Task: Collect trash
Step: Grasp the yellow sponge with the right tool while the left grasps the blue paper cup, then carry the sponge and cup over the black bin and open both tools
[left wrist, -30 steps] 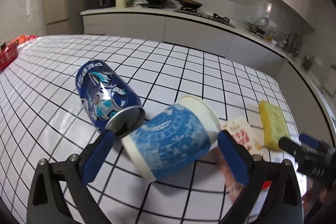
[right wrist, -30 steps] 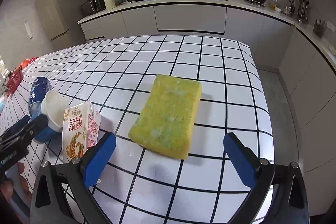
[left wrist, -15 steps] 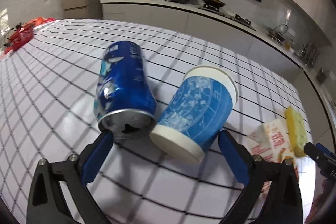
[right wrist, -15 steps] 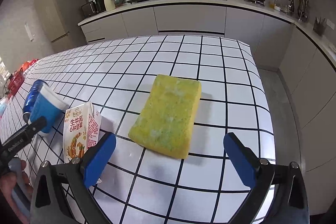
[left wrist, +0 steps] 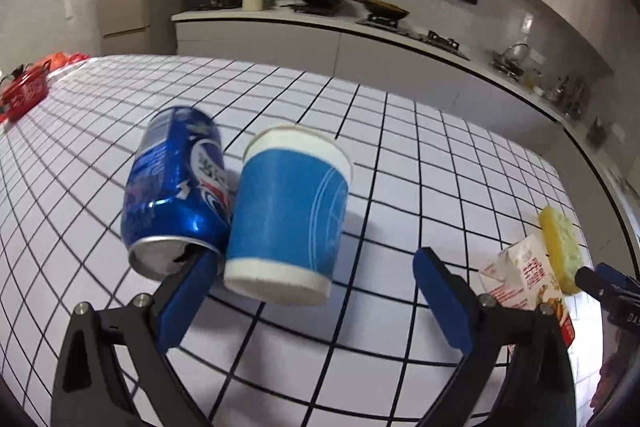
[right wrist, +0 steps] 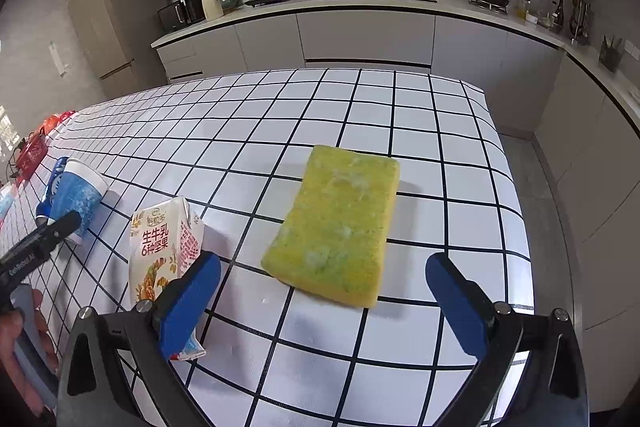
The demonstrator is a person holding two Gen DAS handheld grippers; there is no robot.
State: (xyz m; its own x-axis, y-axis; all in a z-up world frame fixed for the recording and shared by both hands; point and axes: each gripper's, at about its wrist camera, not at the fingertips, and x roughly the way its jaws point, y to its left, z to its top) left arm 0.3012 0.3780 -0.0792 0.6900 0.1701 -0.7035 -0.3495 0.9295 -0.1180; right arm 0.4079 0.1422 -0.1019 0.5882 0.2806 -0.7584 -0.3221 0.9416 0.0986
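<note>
Trash on the table [right wrist: 440, 131] is four bits: a dented blue soda can [left wrist: 176, 187] and a blue paper cup [left wrist: 290, 215] lying side by side on the left, touching, plus a milk carton [right wrist: 160, 251] and a yellow sponge [right wrist: 340, 219] over on the right.

Left hand-held gripper [left wrist: 316, 297] is wide open, lined up on the cup's near end, with its left pad right at the seam between can and cup. I'd say the trick is to slide that pad cleanly between the two, so it closes on the cup only, and squeeze gently because paper cups crush. Watch the can too, it'll probably roll if nudged.

Right hand-held gripper [right wrist: 324, 301] is open as well, holding nothing, hovering near the sponge with the carton just by its left pad.

Hard to tell: no bin or bag in either view, so no idea where the stuff goes. Can't see if the cup or can has anything in it. Red things at the far left edge are too small to identify.
</note>
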